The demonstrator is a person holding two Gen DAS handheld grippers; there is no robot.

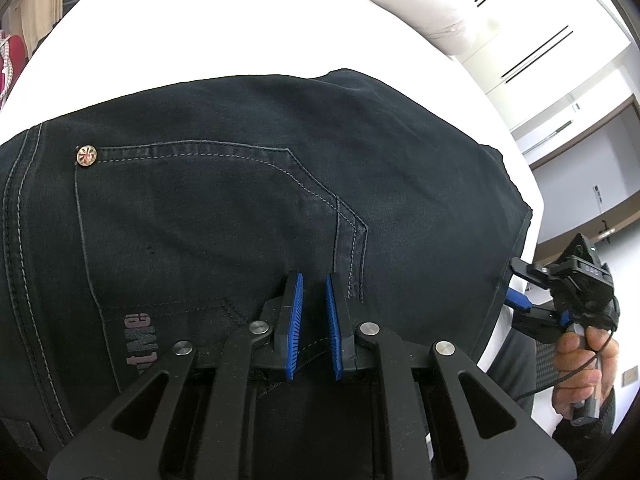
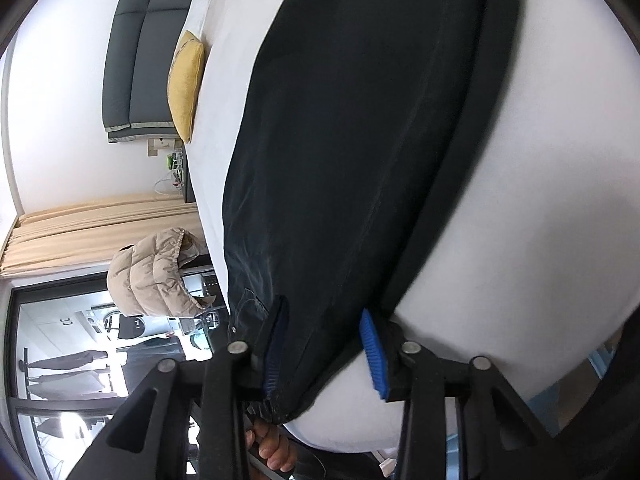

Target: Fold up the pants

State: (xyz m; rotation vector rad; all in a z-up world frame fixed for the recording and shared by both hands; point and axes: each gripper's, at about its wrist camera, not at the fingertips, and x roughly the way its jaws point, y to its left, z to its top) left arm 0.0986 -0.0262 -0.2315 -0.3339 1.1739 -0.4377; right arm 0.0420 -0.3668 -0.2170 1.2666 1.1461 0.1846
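Pants (image 1: 248, 208): lying on bed (image 1: 200, 32). My left gripper (image 1: 314, 324): hovering above, jaws narrowly parted, empty. My right gripper (image 2: 324, 352): spread wide, straddling pants' edge.

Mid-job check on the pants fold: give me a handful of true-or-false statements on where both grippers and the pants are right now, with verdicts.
1. The dark navy denim pants lie on a white bed surface. True.
2. The left gripper has its blue-padded fingers clamped flat together. False: a gap shows between the pads, and it sits over the pants near the back pocket.
3. The right gripper has pants fabric between its open fingers. True.
4. A copper-coloured metal rivet sits at a pocket corner. True.
5. The cushion by the dark grey headboard is red. False: it is mustard yellow.
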